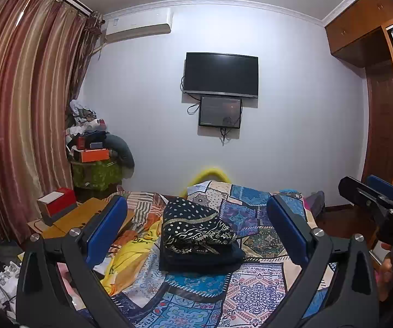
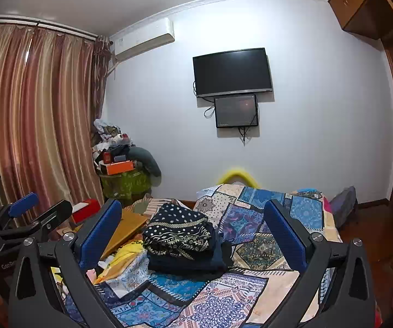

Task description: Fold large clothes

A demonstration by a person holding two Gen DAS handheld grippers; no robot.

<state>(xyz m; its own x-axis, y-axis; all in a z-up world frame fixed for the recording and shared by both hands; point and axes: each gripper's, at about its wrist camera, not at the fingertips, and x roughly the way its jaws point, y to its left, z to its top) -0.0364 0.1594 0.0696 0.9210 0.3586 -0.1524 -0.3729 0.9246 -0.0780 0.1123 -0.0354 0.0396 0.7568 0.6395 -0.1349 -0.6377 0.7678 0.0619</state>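
Observation:
A folded black cloth with white dots and gold pattern (image 1: 196,227) lies on top of a folded dark navy garment (image 1: 199,259) on the patchwork bedspread (image 1: 251,287). The stack also shows in the right wrist view (image 2: 180,232). My left gripper (image 1: 196,235) is open and empty, raised above the bed, its blue pads either side of the stack in view. My right gripper (image 2: 193,235) is open and empty too, held level beside it. The right gripper shows at the right edge of the left wrist view (image 1: 374,194).
A yellow cloth (image 1: 130,259) lies crumpled at the bed's left edge. A wooden side table (image 1: 87,216) with a red and white box (image 1: 57,199) stands left of the bed. Curtains (image 1: 18,109), a cluttered corner pile (image 1: 92,142), wall screens (image 1: 221,73) and a wardrobe (image 1: 382,109) surround the bed.

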